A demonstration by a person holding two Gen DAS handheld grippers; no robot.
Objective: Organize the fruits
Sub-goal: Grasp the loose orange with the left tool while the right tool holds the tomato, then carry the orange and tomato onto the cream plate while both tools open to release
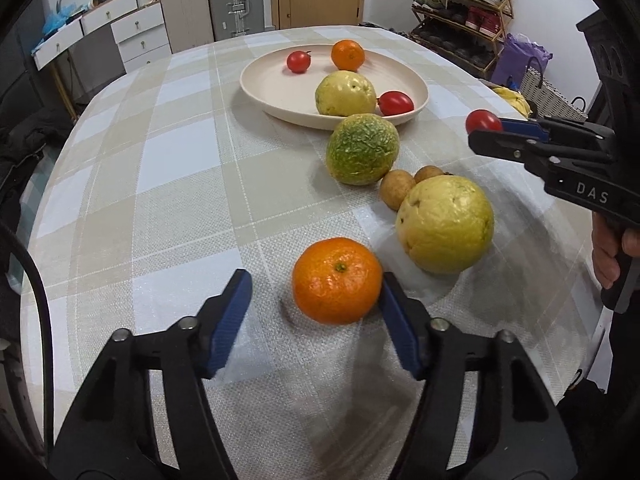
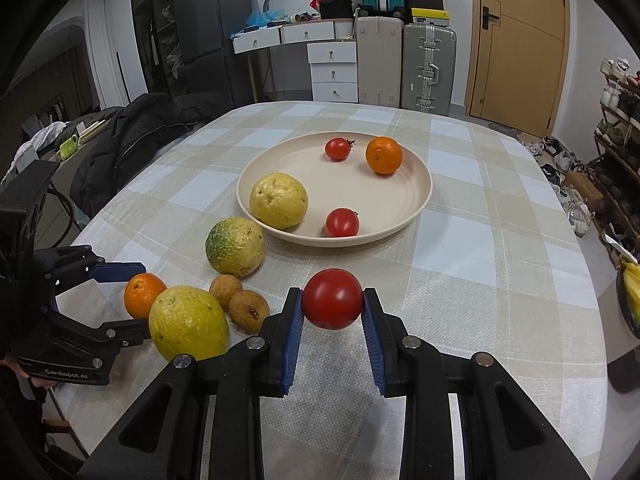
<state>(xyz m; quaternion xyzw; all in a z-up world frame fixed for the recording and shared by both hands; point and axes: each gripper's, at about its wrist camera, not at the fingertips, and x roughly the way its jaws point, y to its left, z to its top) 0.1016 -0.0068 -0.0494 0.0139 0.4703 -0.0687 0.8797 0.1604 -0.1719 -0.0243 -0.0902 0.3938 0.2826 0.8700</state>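
Note:
A cream plate (image 2: pixel 416 196) holds two tomatoes, an orange (image 2: pixel 383 155) and a yellow fruit (image 2: pixel 279 200). On the cloth lie a green-yellow fruit (image 2: pixel 235 246), two small brown fruits (image 2: pixel 240 298), a big yellow fruit (image 2: pixel 188 322) and a mandarin (image 1: pixel 337 280). My left gripper (image 1: pixel 314 292) is open around the mandarin, with the right pad touching it. My right gripper (image 2: pixel 332 300) is shut on a red tomato (image 2: pixel 332 298), held above the cloth near the plate's front rim; it also shows in the left wrist view (image 1: pixel 486 128).
The oval table carries a checked cloth (image 2: pixel 480 280). A black jacket (image 2: pixel 132 140) lies at its left side. A basket with bananas (image 2: pixel 632 292) stands at the right edge. Drawers, suitcases and a shoe rack stand behind.

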